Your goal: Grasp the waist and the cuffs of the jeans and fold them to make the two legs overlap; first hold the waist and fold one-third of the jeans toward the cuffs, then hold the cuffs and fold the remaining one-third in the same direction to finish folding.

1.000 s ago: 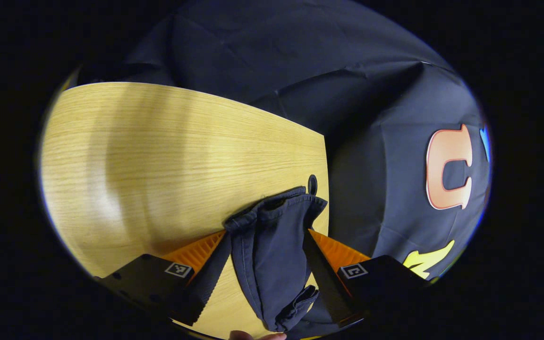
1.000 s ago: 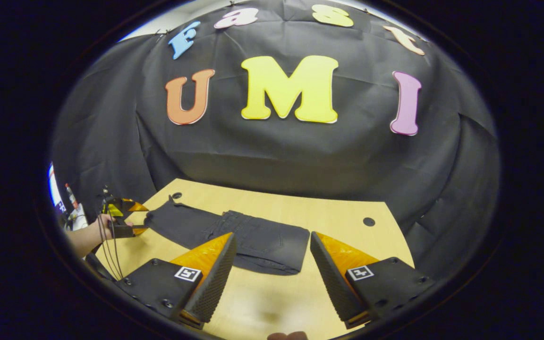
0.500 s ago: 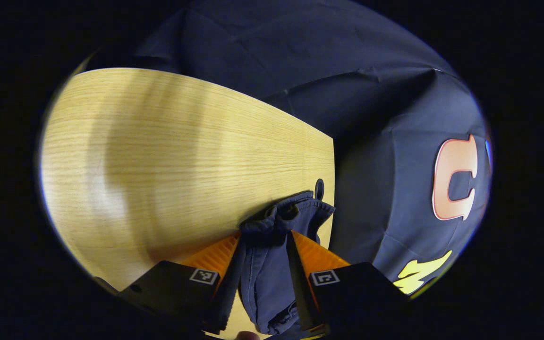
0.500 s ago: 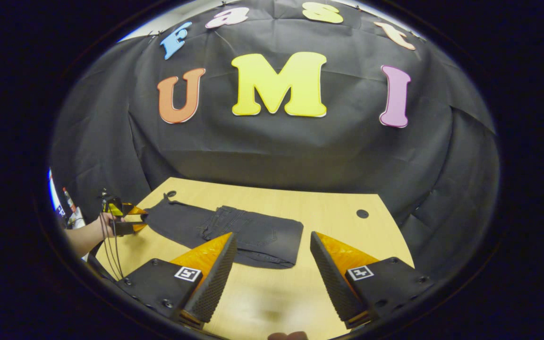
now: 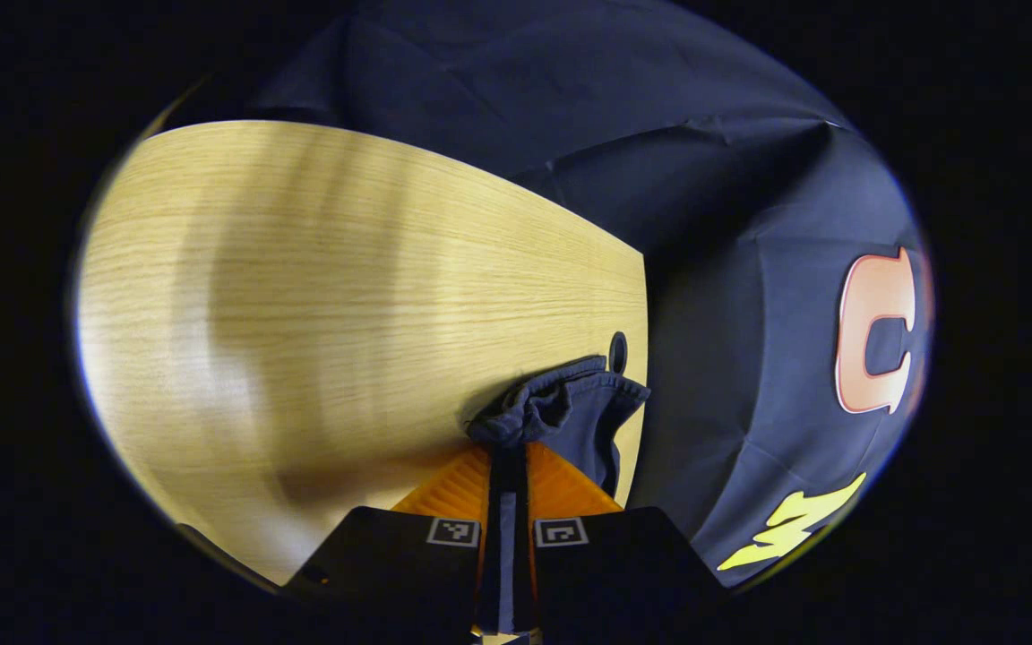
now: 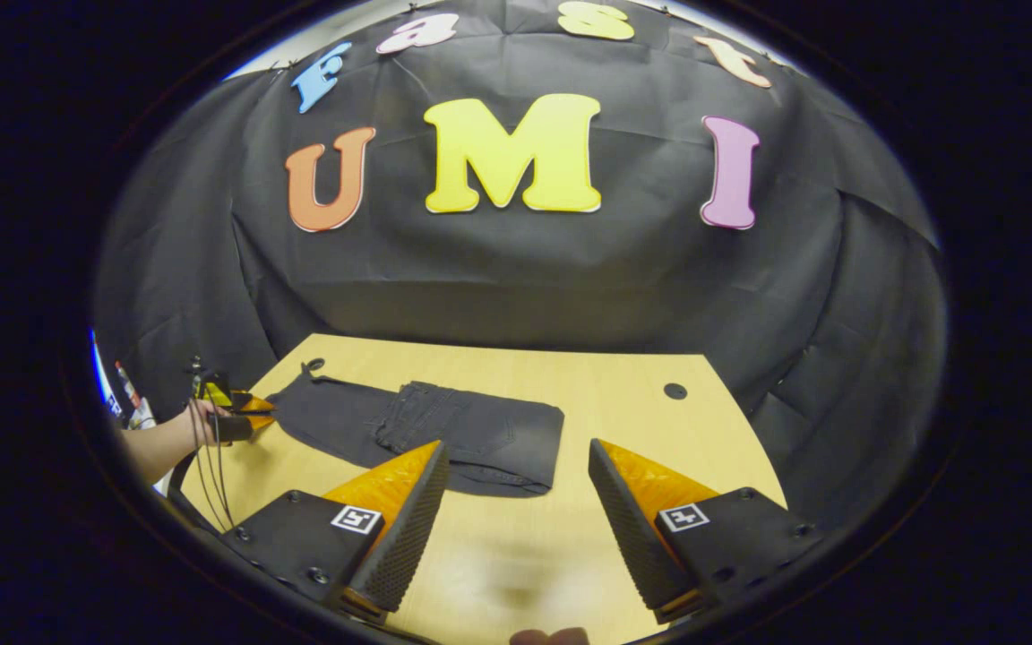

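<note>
Cuffs pinched at the worktop's left end

Left gripper view: worktop [image 5: 301, 296] spreads pale and bare to the left and ahead, its far edge running against the black cloth wall [image 5: 731, 340]. A small round hole [image 5: 617, 351] sits just inside the right-hand corner. The left gripper [image 5: 507, 502] has its fingers pressed together on the cuffs [image 5: 561, 408] of the jeans, dark cloth showing in the thin gap between them. The bunched cuff end stands out just beyond the fingertips, close to the hole and the worktop's edge.

Right gripper view: jeans [image 6: 444, 430] lie flat on the worktop [image 6: 623, 394], their long axis running left to right, with the folded thicker end toward the middle and the cuff end pointing left. At the left edge a hand [image 6: 198, 421] holds the left gripper [image 6: 247, 417] at that cuff end. Bare worktop lies to the right of the jeans, where a second round hole [image 6: 675, 391] sits near the far right corner, and also on the near side. The right gripper [image 6: 516, 520] hangs over this near stretch, fingers spread wide and pinching nothing, the jeans just beyond its left fingertip.
</note>
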